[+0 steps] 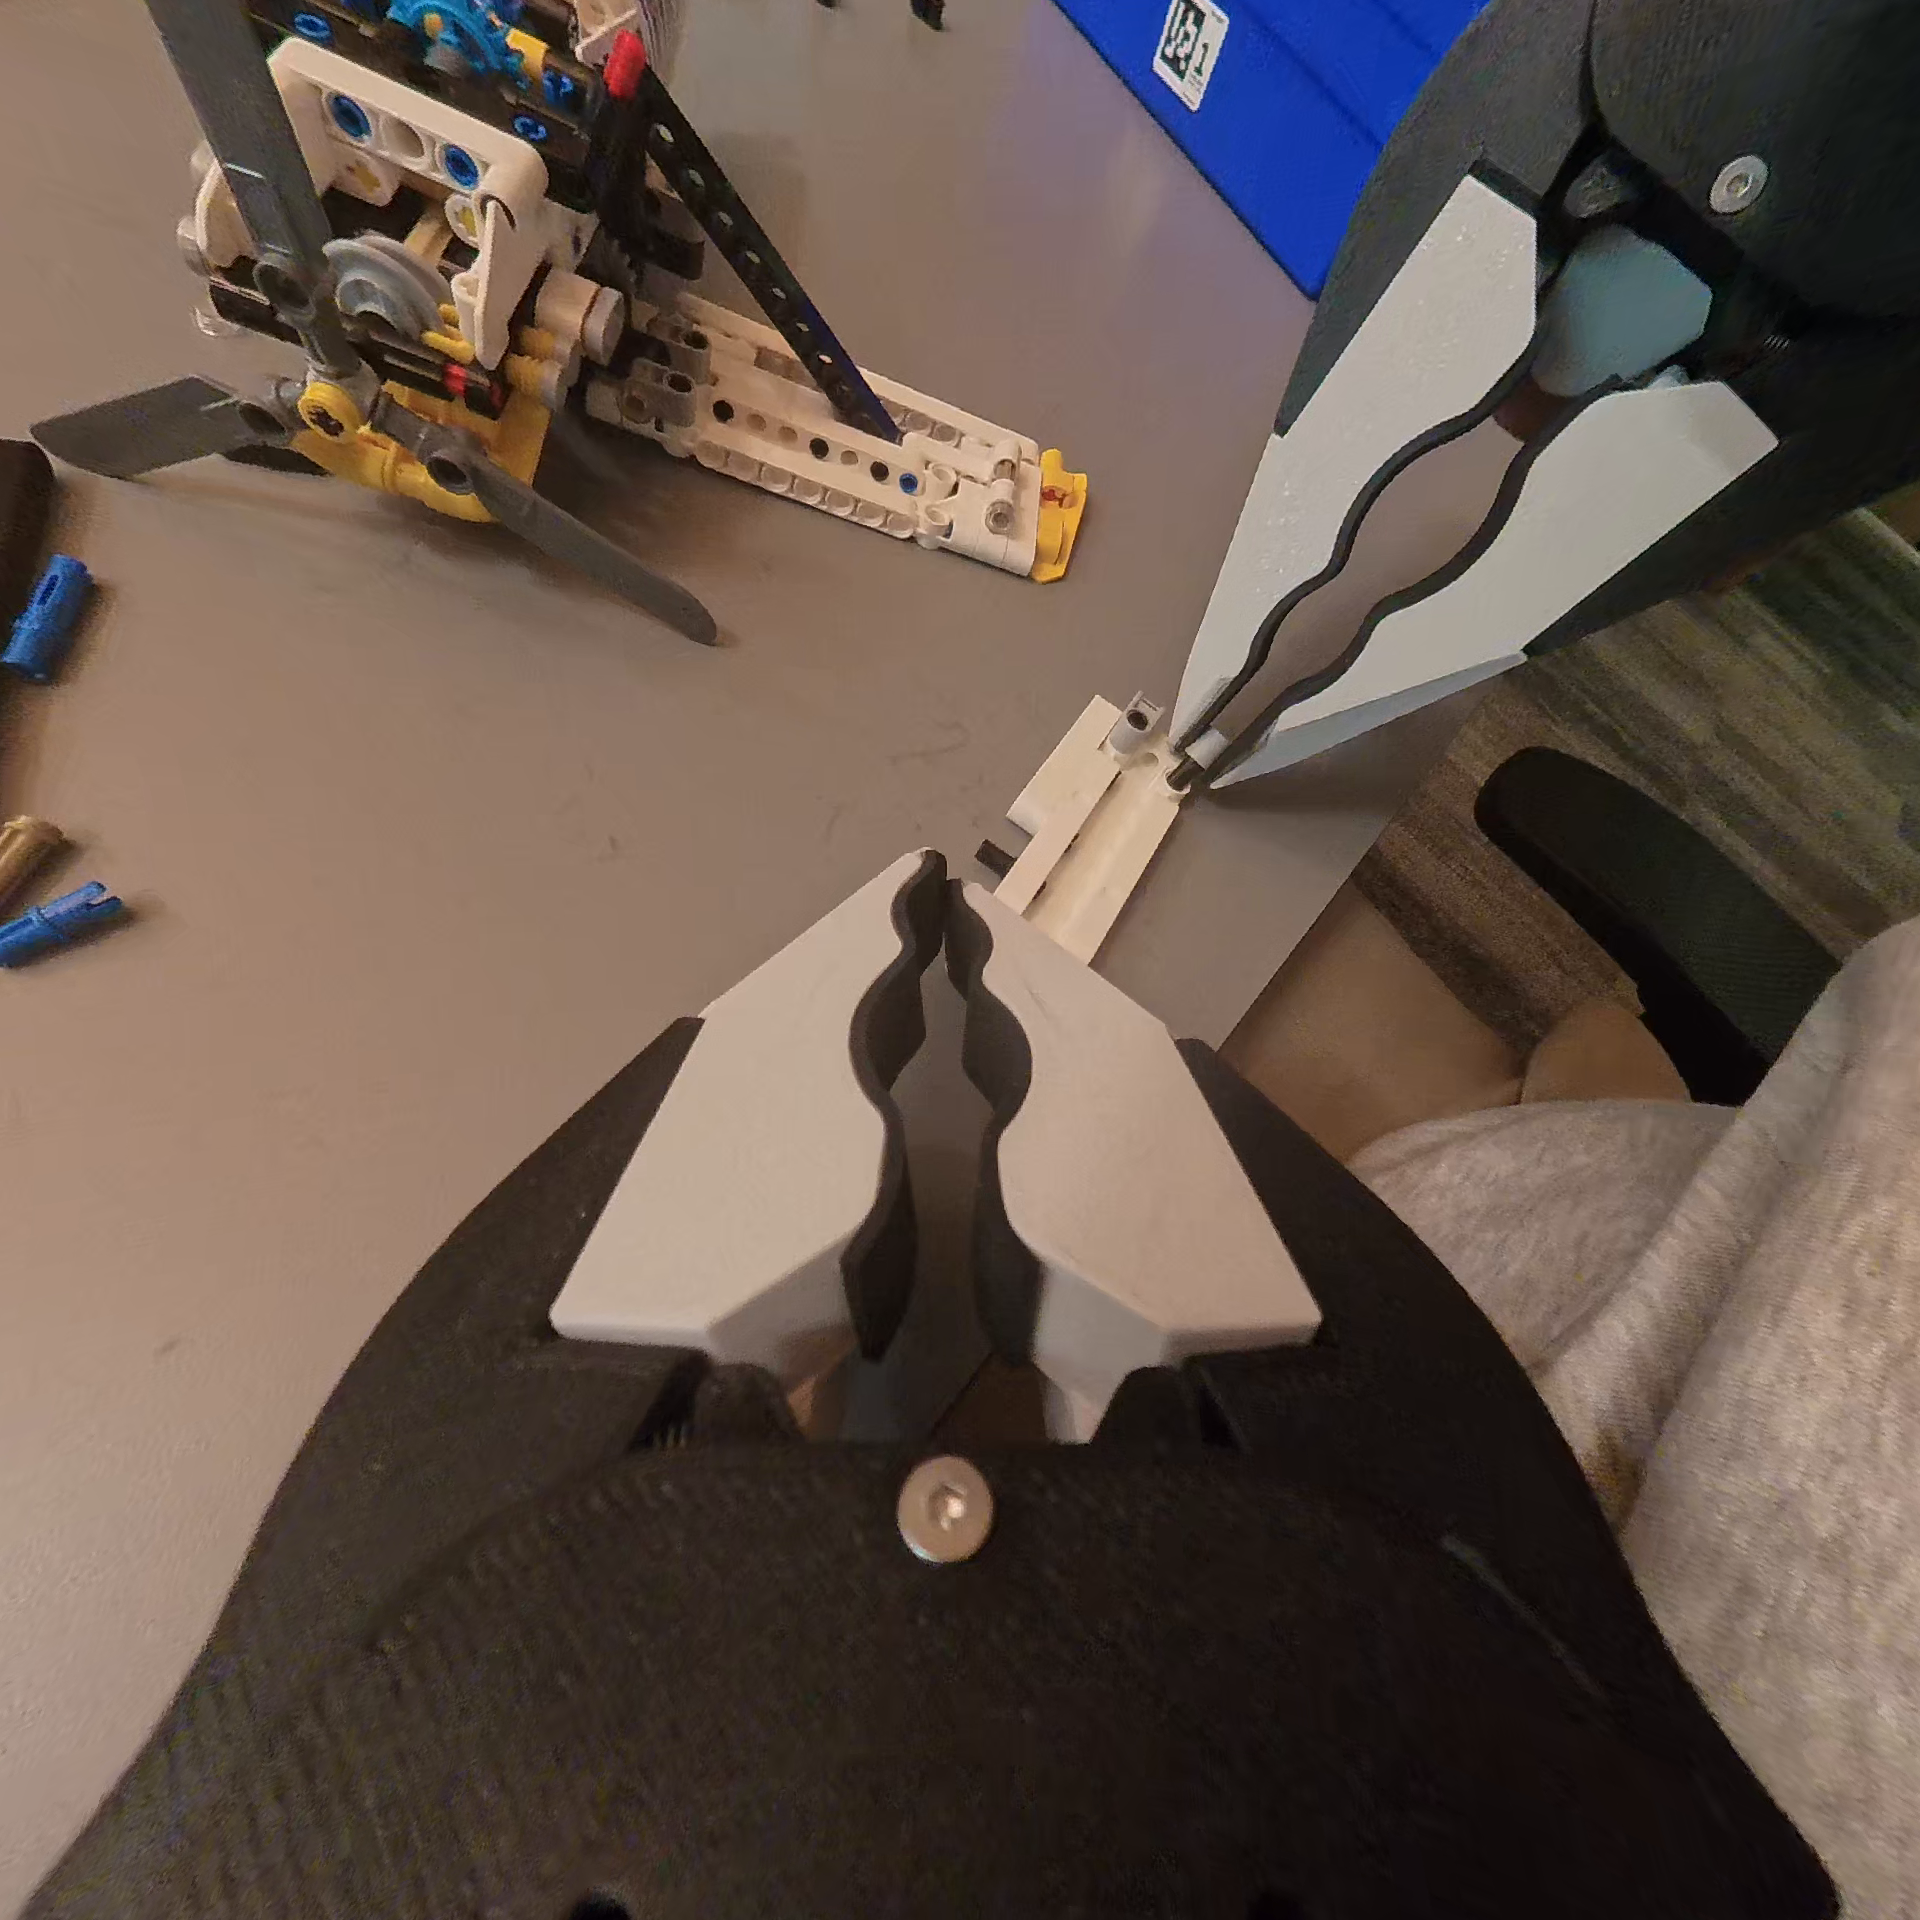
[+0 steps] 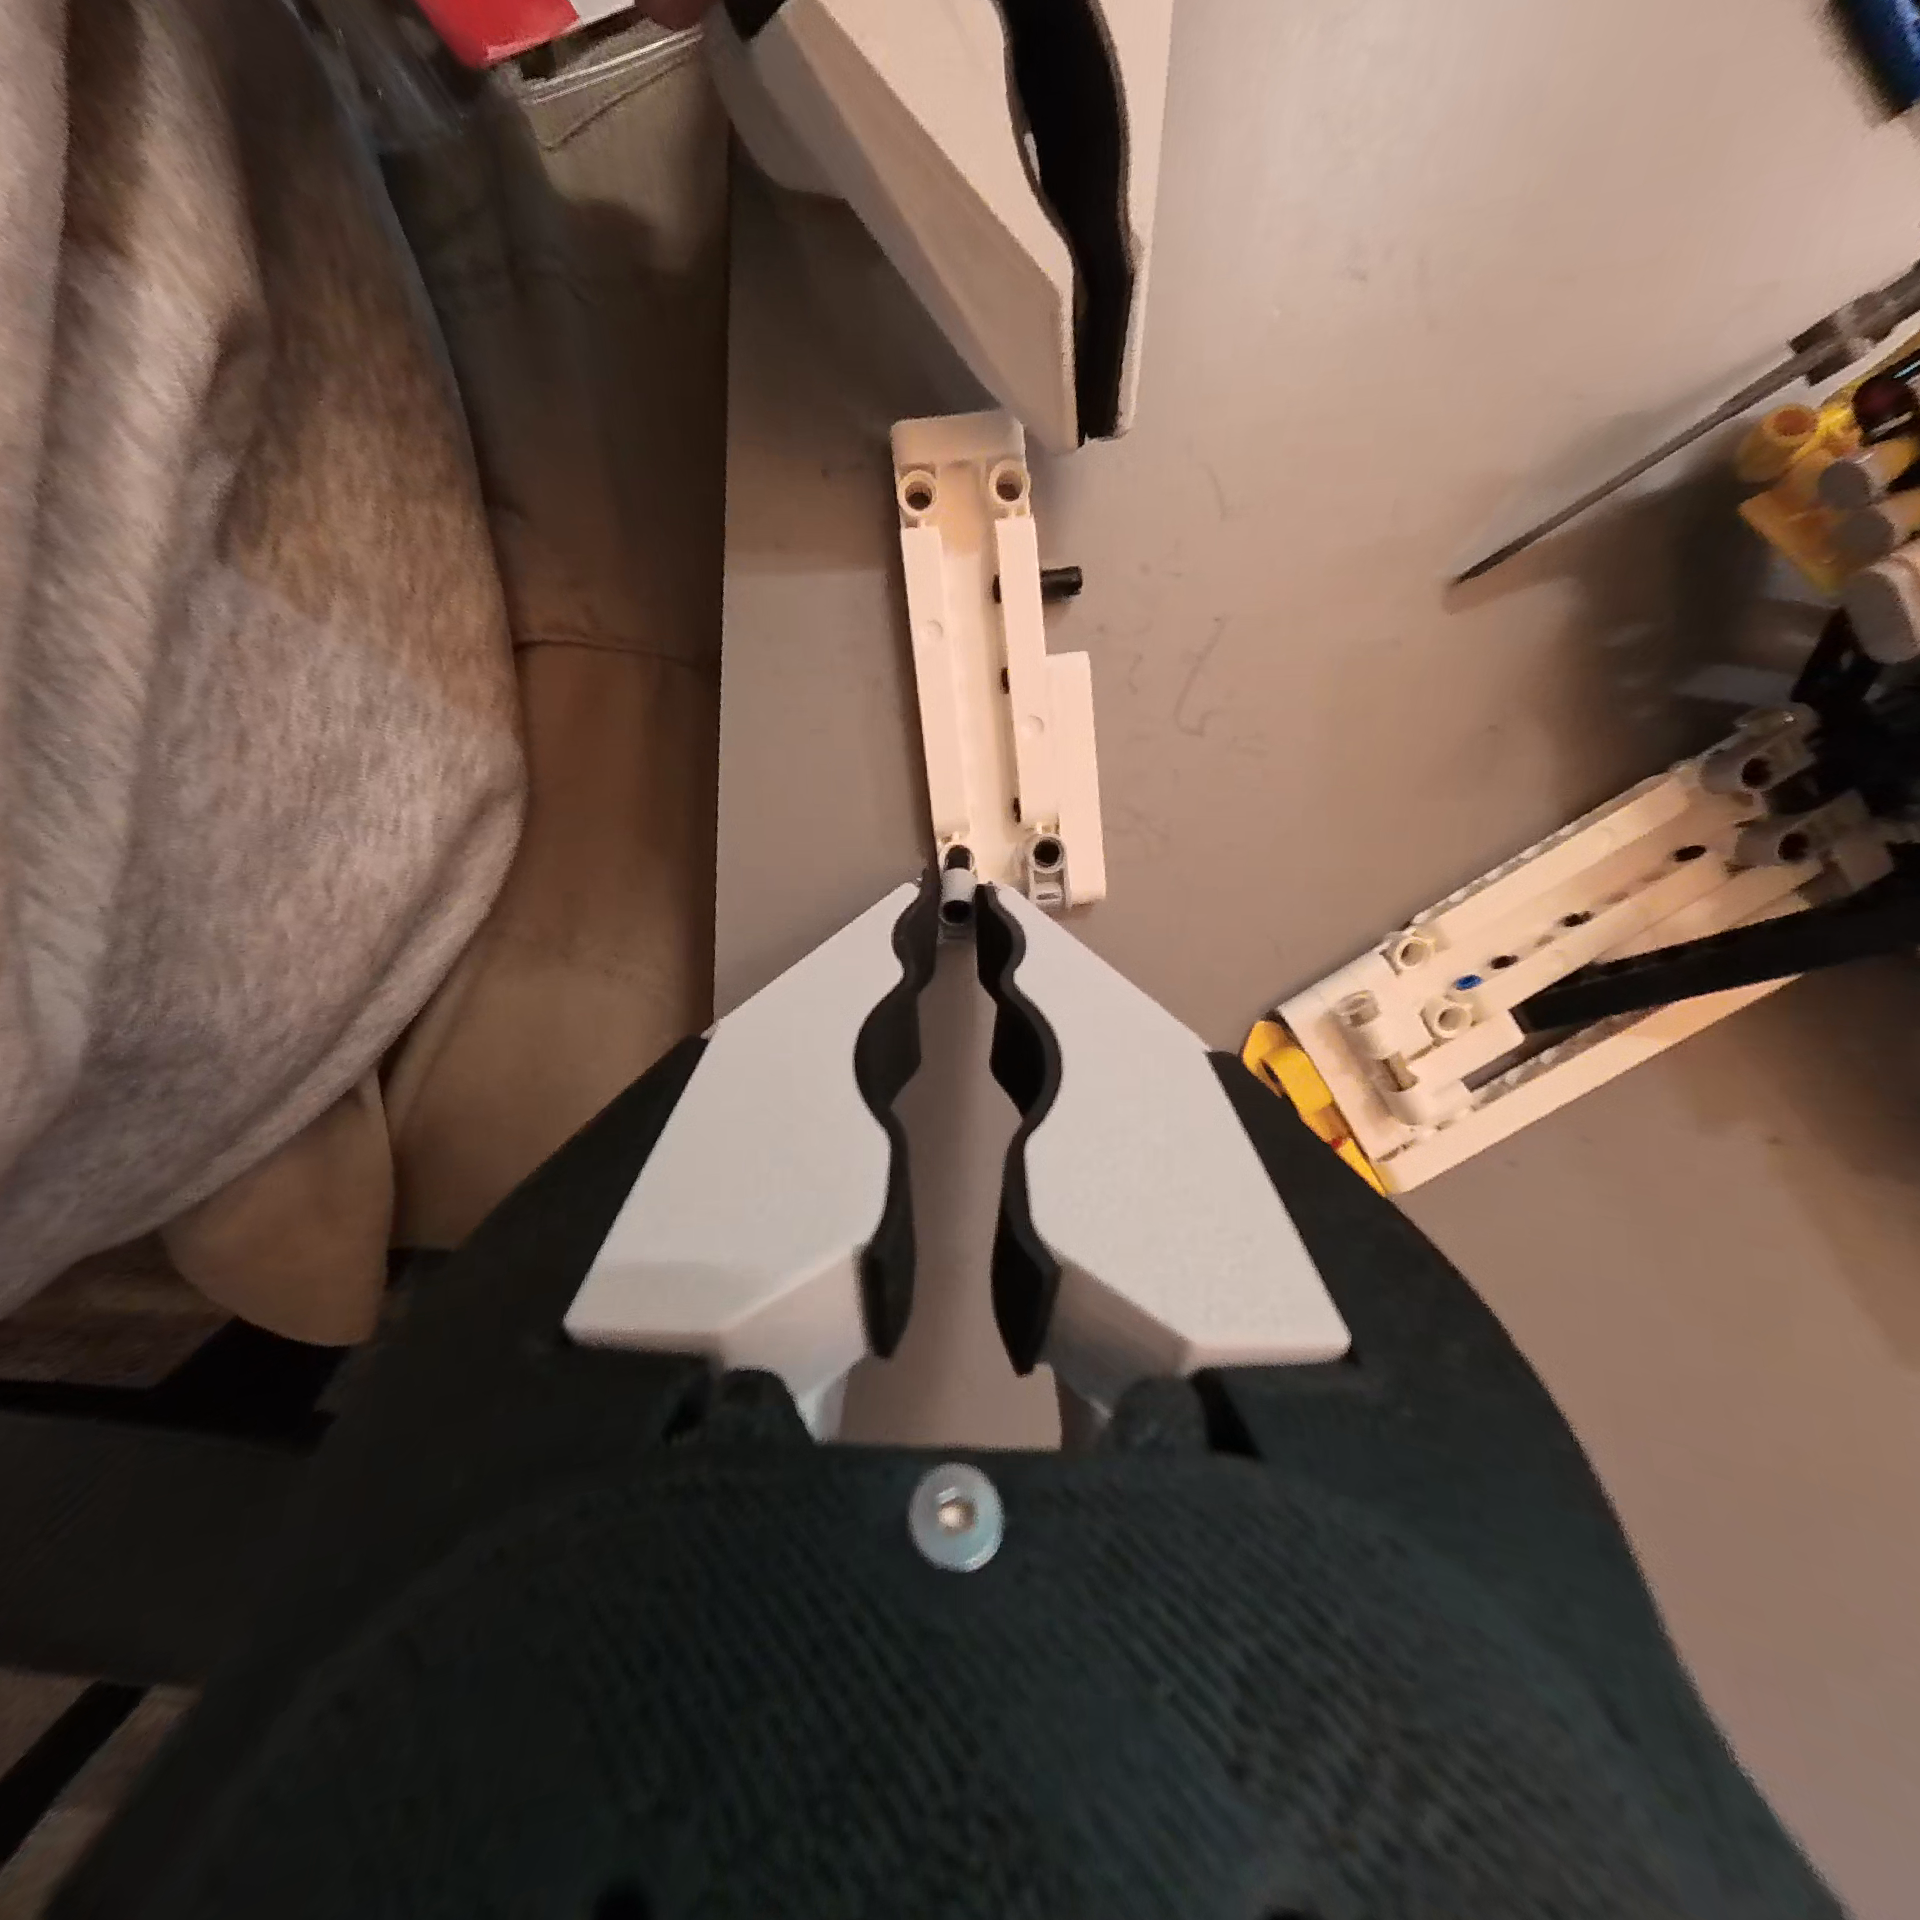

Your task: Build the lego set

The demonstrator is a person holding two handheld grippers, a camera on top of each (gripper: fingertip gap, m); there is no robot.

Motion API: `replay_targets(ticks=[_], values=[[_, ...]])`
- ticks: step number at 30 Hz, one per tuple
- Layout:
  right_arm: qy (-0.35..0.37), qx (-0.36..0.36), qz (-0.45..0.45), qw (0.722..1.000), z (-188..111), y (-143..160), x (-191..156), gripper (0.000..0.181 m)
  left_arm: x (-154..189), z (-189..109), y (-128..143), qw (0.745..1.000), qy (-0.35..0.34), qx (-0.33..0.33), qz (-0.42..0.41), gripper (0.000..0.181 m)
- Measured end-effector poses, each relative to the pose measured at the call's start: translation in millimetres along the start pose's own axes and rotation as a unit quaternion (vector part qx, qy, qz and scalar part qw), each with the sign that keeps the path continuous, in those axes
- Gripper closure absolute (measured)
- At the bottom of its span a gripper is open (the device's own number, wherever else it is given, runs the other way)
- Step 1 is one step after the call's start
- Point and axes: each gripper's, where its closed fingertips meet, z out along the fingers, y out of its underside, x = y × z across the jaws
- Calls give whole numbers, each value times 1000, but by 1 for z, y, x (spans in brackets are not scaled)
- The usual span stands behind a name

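Two blue pins (image 1: 47,623) and the plane model (image 1: 436,312) lie beyond the white panel (image 2: 997,675), well apart. Right gripper (image 2: 958,906) pinches a grey pin (image 2: 957,896) at the panel's corner; left gripper (image 1: 948,883), nearly closed and empty, touches its other end.

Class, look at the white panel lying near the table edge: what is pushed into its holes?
The white panel holds a grey pin in one corner hole; the right gripper is inserting another. A black pin sticks out sideways. How deep they go is hidden.

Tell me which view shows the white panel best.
The right wrist view: the white panel lies there whole, with its holes and the grey pin in the right gripper. The left wrist view shows it foreshortened, its near end hidden behind the left gripper.
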Motion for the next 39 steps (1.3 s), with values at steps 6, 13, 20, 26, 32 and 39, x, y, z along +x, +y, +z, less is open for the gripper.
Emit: replay_targets(ticks=[6, 13, 20, 26, 32, 39], values=[[5, -55, -14, 998, -1, -1, 0, 176, 1, 0, 0, 1000, 9, 1, -7, 181], [-7, -157, -28, 987, 1, -7, -2, 176, 2, 2, -1, 1000, 5, 4, -1, 181], [-24, -204, 8, 979, 1, -5, 1, 176, 5, -4, -2, 999, 40, 16, -29, 181], [-32, -251, 51, 966, -1, 0, 3, 176, 7, -15, -8, 997, 65, 37, -34, 181], [-32, -296, 48, 954, -1, 1, 2, 176, 6, -15, -5, 995, 75, 38, -47, 181], [-35, -341, 42, 938, 0, 2, 2, 176, 6, -13, -1, 996, 70, 32, -36, 181]])
